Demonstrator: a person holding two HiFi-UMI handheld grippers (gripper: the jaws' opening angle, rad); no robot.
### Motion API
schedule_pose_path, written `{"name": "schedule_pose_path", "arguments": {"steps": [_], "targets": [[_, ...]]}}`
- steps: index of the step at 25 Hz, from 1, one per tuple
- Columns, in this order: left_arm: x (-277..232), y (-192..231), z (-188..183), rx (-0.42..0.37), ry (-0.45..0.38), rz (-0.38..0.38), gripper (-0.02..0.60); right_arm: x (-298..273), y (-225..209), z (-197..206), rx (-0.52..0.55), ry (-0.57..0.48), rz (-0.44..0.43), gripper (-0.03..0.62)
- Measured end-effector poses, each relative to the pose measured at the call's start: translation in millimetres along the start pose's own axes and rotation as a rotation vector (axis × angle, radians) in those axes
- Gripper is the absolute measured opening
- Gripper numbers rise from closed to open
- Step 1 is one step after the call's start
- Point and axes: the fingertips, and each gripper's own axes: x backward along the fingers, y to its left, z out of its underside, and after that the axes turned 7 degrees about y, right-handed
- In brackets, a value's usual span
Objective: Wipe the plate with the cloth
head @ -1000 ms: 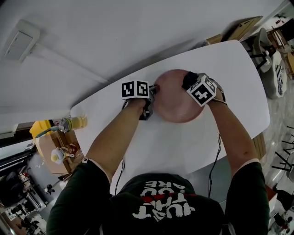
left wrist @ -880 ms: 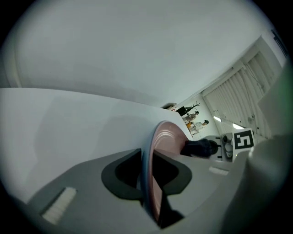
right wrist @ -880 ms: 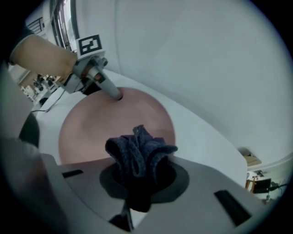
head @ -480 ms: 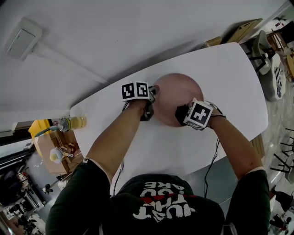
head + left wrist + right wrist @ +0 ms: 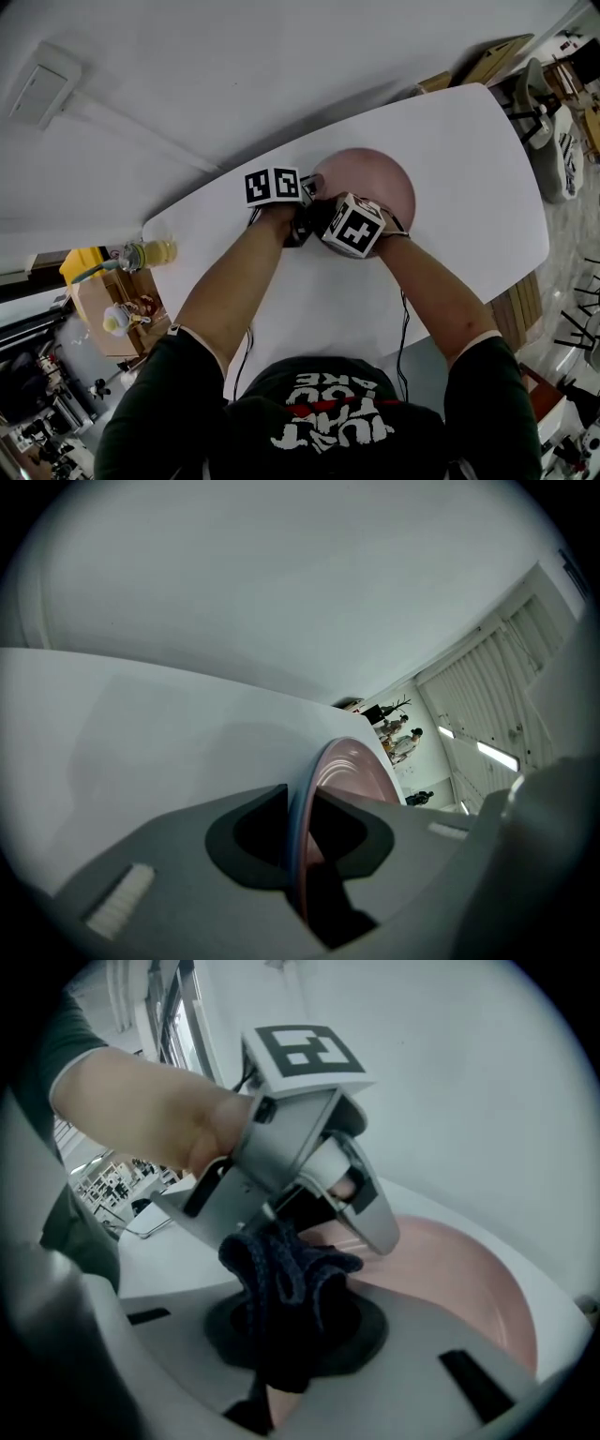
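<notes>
- The left tongs are clamped on the left rim of the pink plate, in the same spot as a second ago.
- The right tongs pinch the dark cloth, which is bunched between them.
- A second ago they were over the plate's far right side. Now they are at its near left part, just beside the left tongs.
- The plate sits on the white surface.
</notes>
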Motion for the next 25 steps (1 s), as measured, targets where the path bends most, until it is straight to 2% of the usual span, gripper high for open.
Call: {"name": "schedule_pose_path", "arguments": {"steps": [4,10,13,15,20,25], "targets": [[0,-1,0,-0.005,0.018,0.017,0.063,-1,-32,-15,-0.095,-0.103,0.081,0.044],[0,-1,1,-0.019,0.035,0.020,0.060,21,-35,-10,-0.130,-0.224,0.081,0.044],[-2,-3,1,-0.045,0.048,0.014,0.055,46,-73,6,-0.239,-0.266,0.176,0.044],[-1,-2,2,-0.058,0.050,0.006,0.055,47,-94,8,-0.279,-0.266,0.223,0.044],[-2,-3,4,-0.082,0.046,-0.003,0.051,21,-108,-13,-0.161,-0.205,0.265,0.044],[-3,-6,4,-0.111,0.051,-0.011,0.048,32,-145,-2,-0.128,-0.116,0.418,0.044]]}}
